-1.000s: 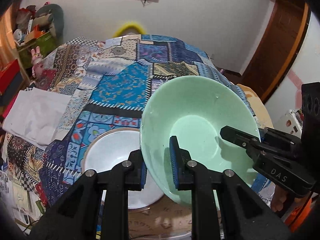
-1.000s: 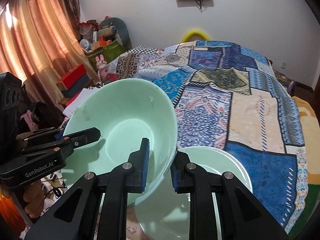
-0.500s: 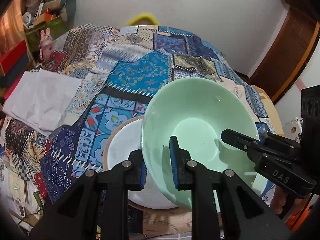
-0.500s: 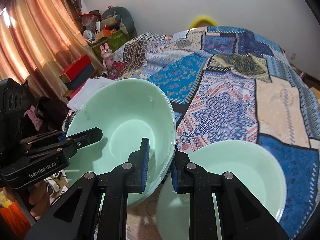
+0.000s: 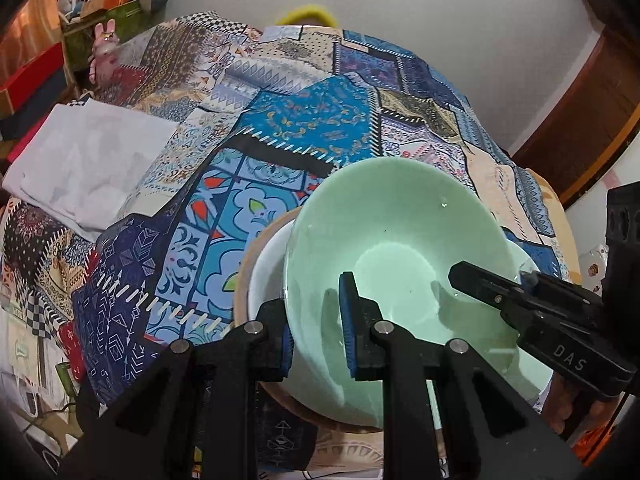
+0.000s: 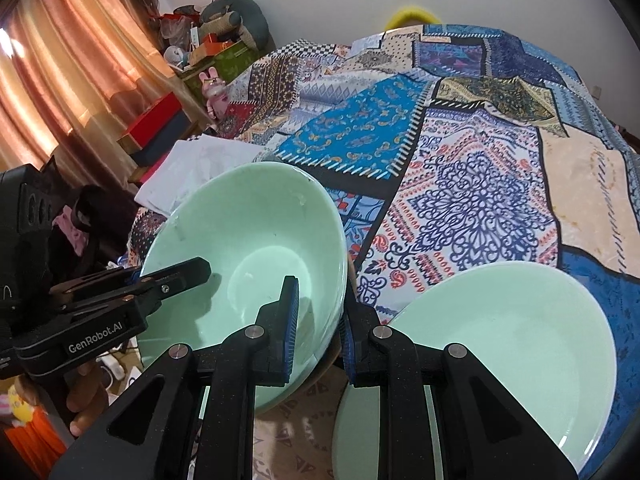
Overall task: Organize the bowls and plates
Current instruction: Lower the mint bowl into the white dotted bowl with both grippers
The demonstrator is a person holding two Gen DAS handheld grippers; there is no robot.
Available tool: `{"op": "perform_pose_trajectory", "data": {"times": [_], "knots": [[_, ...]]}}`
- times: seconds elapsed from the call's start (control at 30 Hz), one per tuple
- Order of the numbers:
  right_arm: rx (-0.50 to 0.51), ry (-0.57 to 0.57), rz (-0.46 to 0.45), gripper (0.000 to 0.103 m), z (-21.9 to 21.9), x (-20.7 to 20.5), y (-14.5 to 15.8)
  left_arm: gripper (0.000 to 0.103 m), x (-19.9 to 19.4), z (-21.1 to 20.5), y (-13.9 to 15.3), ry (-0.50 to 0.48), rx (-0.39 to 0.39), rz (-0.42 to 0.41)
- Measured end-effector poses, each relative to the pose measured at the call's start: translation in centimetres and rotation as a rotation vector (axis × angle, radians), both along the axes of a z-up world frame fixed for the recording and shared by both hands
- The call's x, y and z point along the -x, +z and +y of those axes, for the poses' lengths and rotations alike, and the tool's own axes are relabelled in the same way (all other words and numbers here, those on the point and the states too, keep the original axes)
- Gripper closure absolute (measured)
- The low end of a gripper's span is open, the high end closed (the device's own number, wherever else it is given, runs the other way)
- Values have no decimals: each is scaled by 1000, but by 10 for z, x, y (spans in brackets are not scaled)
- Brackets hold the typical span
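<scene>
A mint-green bowl (image 5: 400, 248) hangs tilted over the near edge of the patchwork-covered table. My left gripper (image 5: 316, 320) is shut on its near-left rim. My right gripper (image 5: 480, 280) clamps the opposite rim. Under the bowl sits a white bowl (image 5: 266, 280) with a tan rim, mostly hidden. In the right wrist view my right gripper (image 6: 320, 320) is shut on the green bowl (image 6: 248, 240), and the left gripper (image 6: 176, 276) holds its far side. A second mint-green dish (image 6: 500, 340) rests on the table just to the right.
A folded white cloth (image 5: 88, 160) lies at the table's left edge. Boxes and soft toys (image 6: 208, 52) are stacked beyond it by the curtain. The patchwork cloth (image 6: 460, 152) stretches away toward the wall. A wooden door (image 5: 592, 92) stands at the right.
Both grippers have carried the green bowl left and down over the white bowl, which now shows only as a sliver. The grip on both rims is unchanged.
</scene>
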State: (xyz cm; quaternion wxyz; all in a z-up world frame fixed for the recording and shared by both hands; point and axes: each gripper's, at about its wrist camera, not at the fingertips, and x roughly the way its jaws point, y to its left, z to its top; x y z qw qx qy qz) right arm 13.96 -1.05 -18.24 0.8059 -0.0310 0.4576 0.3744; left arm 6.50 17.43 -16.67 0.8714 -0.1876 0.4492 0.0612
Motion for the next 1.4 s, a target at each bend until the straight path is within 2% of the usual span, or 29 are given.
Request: {"op": "perform_pose_trajectory", "data": {"times": [0.37, 0.7, 0.87, 1.1, 1.17, 1.23, 1.33, 1.4], "knots": [[32, 1, -47, 83, 6, 0, -2, 83, -2, 1, -9, 20, -65, 7], [35, -9, -49, 83, 3, 1, -6, 82, -11, 1, -7, 20, -64, 23], [31, -6, -38, 82, 1, 1, -7, 69, -12, -1, -4, 11, -37, 31], [28, 1, -31, 81, -2, 3, -6, 62, -4, 3, 8, 22, -11, 2], [28, -1, -43, 80, -3, 5, -3, 61, 2, 5, 11, 31, -17, -14], [28, -3, -58, 75, -5, 5, 0, 60, 9, 5, 16, 34, -28, -38], [23, -7, -63, 71, -7, 6, 2, 50, 19, 5, 25, 16, -43, -73], [27, -11, -66, 71, -8, 6, 2, 48, 23, 7, 26, 24, -66, -78]]}}
